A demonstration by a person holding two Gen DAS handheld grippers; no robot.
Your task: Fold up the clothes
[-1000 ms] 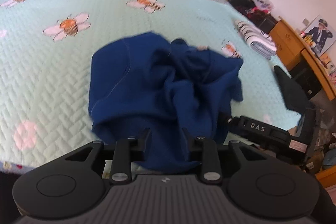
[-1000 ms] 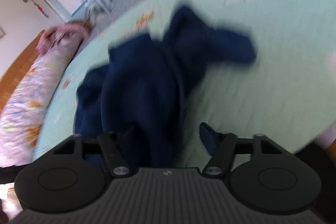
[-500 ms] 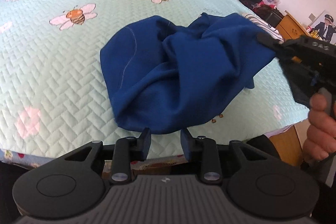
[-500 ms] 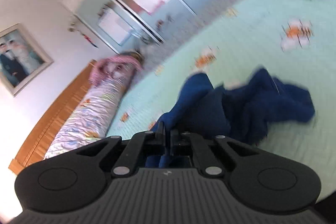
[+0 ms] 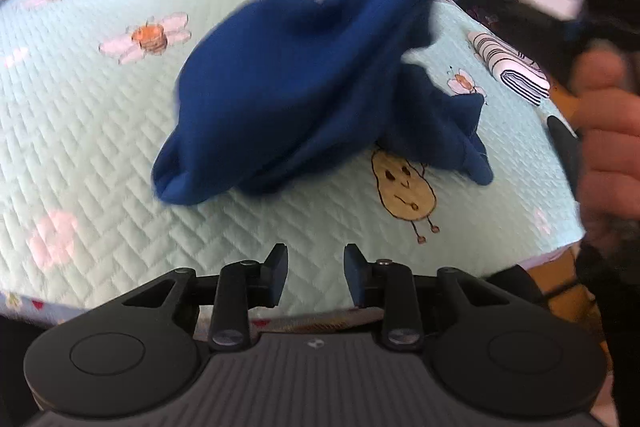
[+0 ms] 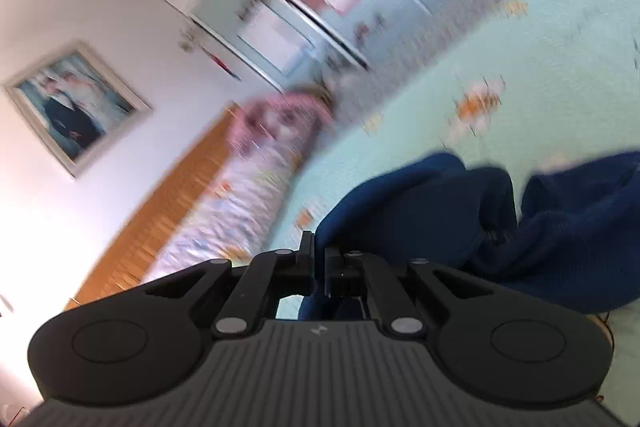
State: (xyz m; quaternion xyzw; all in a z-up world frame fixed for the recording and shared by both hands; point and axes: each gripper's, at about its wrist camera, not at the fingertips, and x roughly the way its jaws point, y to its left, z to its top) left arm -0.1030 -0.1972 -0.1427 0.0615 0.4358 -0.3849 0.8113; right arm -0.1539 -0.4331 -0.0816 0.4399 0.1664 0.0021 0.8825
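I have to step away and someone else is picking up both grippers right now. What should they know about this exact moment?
Right gripper: shut on an edge of the blue garment, lifting that edge up off the bed.
Left gripper: open, holding nothing, hovering over the near edge of the bedspread, short of the garment.
Garment: bunched in the middle of the bed, most of it resting on the bedspread, one end raised.
Done: one edge picked up. A folded striped item lies on the far right of the bed.
Left: grab a second edge with the left gripper, spread the garment flat, then fold it.
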